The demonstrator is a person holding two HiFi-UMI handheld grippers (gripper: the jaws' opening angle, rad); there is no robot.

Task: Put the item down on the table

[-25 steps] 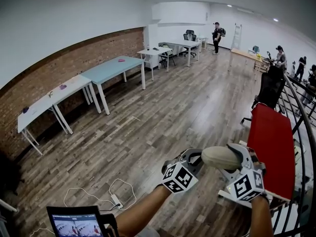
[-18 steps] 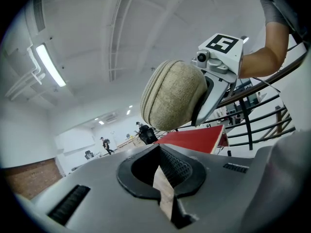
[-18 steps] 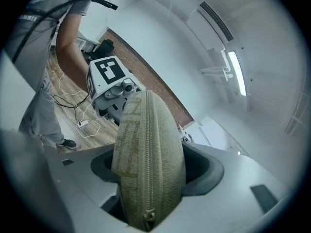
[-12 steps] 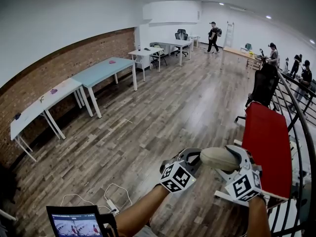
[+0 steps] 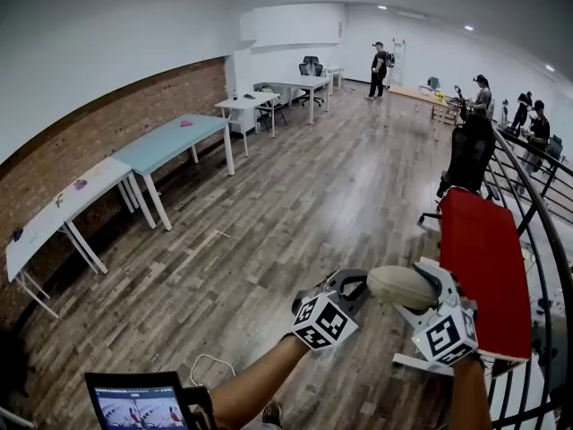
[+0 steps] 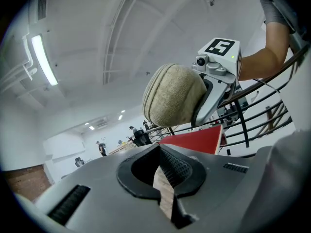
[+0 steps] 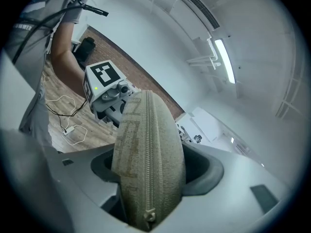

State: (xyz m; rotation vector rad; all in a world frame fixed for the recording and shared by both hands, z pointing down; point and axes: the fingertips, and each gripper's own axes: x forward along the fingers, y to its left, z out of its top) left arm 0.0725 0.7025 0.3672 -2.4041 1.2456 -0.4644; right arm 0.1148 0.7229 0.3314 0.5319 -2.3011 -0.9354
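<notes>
Wooden floor [image 5: 295, 195] spread below the tan zip pouch [image 5: 403, 287], which hung in mid-air clamped in the right gripper [image 5: 428, 301], the empty left gripper [image 5: 344, 287] pinched closed at its 9 o'clock; best, probably, to carry it over the red table [image 5: 488, 258] at 2 o'clock, lower until it rested, then let go.

We see the zip pouch [image 7: 148, 149] covering most of the right gripper [image 7: 154, 181] fingers [image 7: 208, 173]; its lower end is cut off at frame bottom. In head view, tablet [image 5: 139, 401] is cropped at bottom edge. Far-off people [image 5: 380, 59] are too small for detail. Red surface [image 5: 479, 267] sits partly behind railing [image 5: 543, 219].
</notes>
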